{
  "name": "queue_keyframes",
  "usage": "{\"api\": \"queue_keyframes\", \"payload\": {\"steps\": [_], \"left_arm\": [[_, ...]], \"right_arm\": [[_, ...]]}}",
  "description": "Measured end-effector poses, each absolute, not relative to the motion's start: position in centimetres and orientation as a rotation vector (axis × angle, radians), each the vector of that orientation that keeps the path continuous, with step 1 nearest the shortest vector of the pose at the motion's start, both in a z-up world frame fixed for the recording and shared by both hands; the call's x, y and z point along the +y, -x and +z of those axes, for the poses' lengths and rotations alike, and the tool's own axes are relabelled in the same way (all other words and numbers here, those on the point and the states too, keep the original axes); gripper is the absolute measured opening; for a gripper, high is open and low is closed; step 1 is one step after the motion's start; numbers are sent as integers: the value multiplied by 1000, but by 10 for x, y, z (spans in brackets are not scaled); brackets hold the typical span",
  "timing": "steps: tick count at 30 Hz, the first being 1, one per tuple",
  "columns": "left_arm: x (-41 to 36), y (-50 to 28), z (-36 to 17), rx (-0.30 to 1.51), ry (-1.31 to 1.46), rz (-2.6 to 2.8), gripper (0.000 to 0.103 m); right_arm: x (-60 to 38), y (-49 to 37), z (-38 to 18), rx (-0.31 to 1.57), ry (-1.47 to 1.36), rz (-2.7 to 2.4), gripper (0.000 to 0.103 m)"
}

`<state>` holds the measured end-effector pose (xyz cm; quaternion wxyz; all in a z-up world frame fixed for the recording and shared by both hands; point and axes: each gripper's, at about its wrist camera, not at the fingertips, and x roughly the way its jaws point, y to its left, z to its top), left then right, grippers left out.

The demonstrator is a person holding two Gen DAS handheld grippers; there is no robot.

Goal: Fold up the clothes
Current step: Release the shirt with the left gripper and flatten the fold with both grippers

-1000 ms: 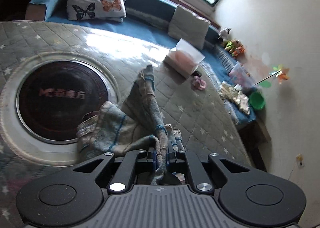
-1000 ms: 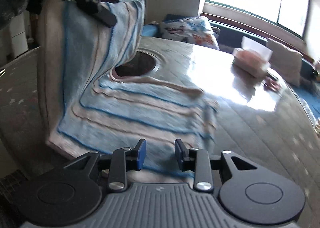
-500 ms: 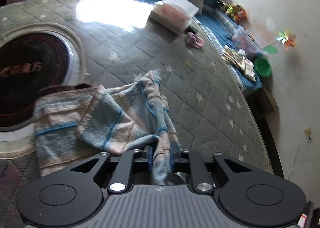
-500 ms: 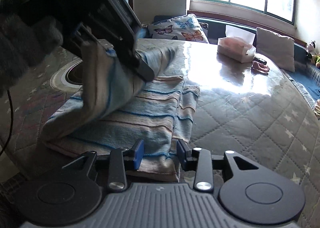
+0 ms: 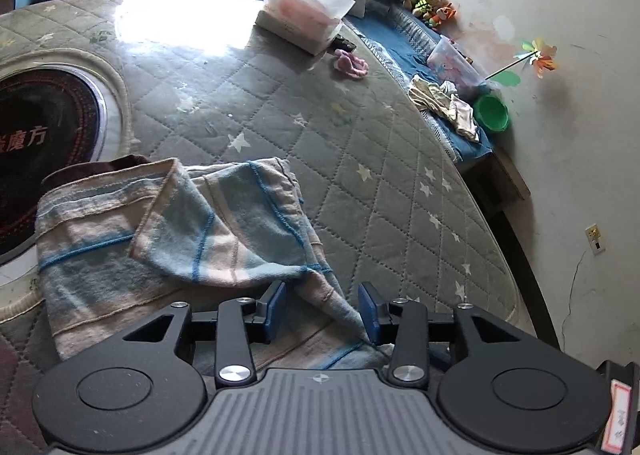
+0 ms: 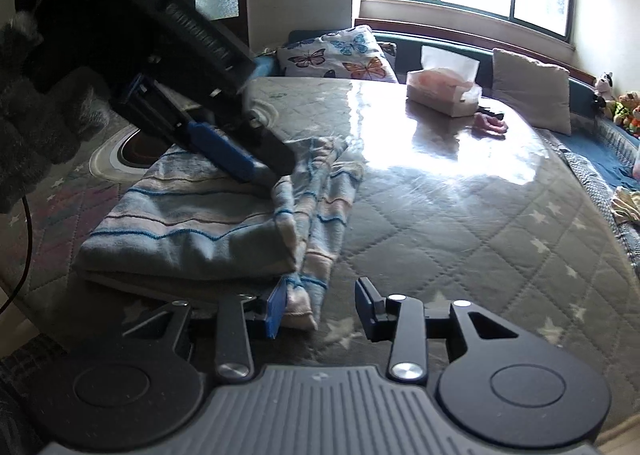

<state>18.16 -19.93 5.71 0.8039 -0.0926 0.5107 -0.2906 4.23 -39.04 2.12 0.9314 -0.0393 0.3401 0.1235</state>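
- The striped cloth [image 5: 168,239] lies on the table [image 5: 360,143], at its near left part, beside the dark round plate [image 5: 40,143] in the middle. It is doubled over itself, with one layer turned back on top.
- Your left claw [image 5: 322,307] has its fingers apart. A loose fold of the cloth runs between them, but they do not press on it.
- Your right claw [image 6: 322,309] is also apart and holds nothing. The near corner of the cloth lies just against its left finger [image 6: 276,309].
- In the right view the left claw [image 6: 256,167] rests low on the top layer, near the right edge of the cloth.
- The right edge looks uneven to me: a narrow strip [image 6: 328,223] sticks out from under the top layer, and the top corner sits crooked.
- I judge that a fold is being laid down or put in order now. To do it well, make the edges meet before you press, and smooth the top layer flat towards the edge.
- If you lift the claws away, go straight up, so the fingers do not drag the soft cloth and open the fold.
- The tissue box [image 5: 304,23] is far away and will not disturb you.
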Motion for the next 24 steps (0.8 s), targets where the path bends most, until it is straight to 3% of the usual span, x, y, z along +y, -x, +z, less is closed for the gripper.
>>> {"api": "queue_keyframes", "payload": {"steps": [9,11,24], "left_arm": [[-175,-177,59,1075,128,-597,48],[-173,-180,54,1076,103,-564,48],[-175,-215,47,1063,98,-545,48]], "right_arm": [[-398,-32,55,566,59,231,41],[-393,-37,52,564,56,249,49],[-383,-61,17,651,19,276,60]]}}
